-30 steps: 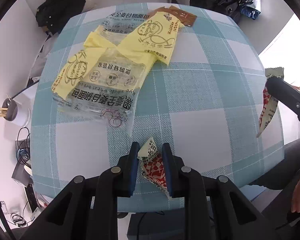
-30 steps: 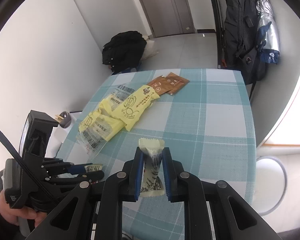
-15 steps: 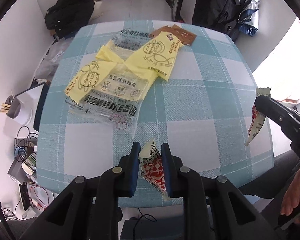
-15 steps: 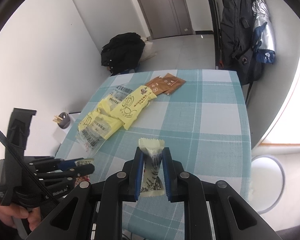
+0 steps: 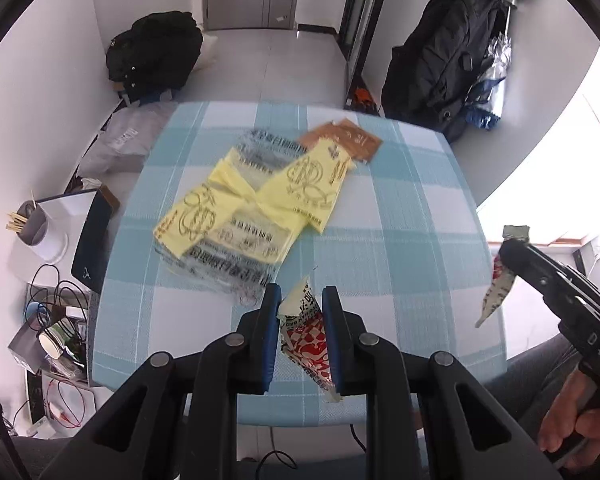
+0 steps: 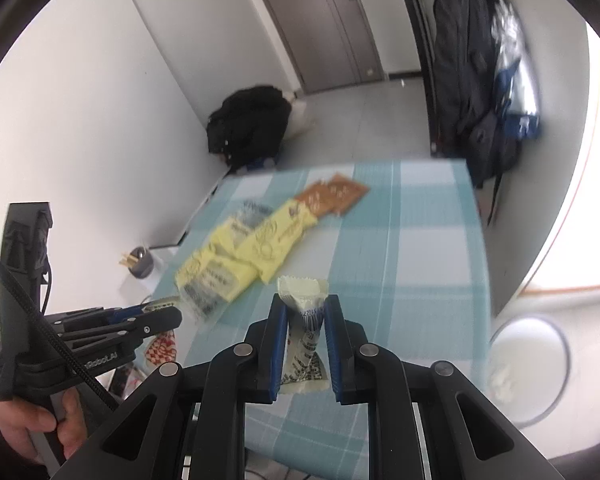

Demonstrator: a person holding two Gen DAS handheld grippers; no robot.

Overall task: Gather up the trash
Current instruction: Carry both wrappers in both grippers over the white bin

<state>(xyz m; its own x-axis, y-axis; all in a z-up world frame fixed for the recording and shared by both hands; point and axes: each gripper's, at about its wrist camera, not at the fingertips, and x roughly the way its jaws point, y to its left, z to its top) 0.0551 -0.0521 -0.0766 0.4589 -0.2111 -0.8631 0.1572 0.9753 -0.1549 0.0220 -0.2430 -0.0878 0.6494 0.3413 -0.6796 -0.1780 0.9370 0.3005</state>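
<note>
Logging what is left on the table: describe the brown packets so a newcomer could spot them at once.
Start at the blue-and-white checked table and go to its far end. There the brown packets lie flat, partly tucked under the yellow bread bags. They are the only brown, opaque wrappers; their neighbours are yellow and clear with black print.

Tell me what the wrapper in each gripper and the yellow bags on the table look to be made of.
Red-and-white wrapper in the left gripper: thin printed plastic film, creased, probably glossy.
Pale wrapper in the right gripper: crinkled plastic film with a zigzag-cut top and a printed barcode.
Yellow bags: soft thin plastic, partly clear, with dark print; folds and wrinkles suggest flimsy film.
</note>
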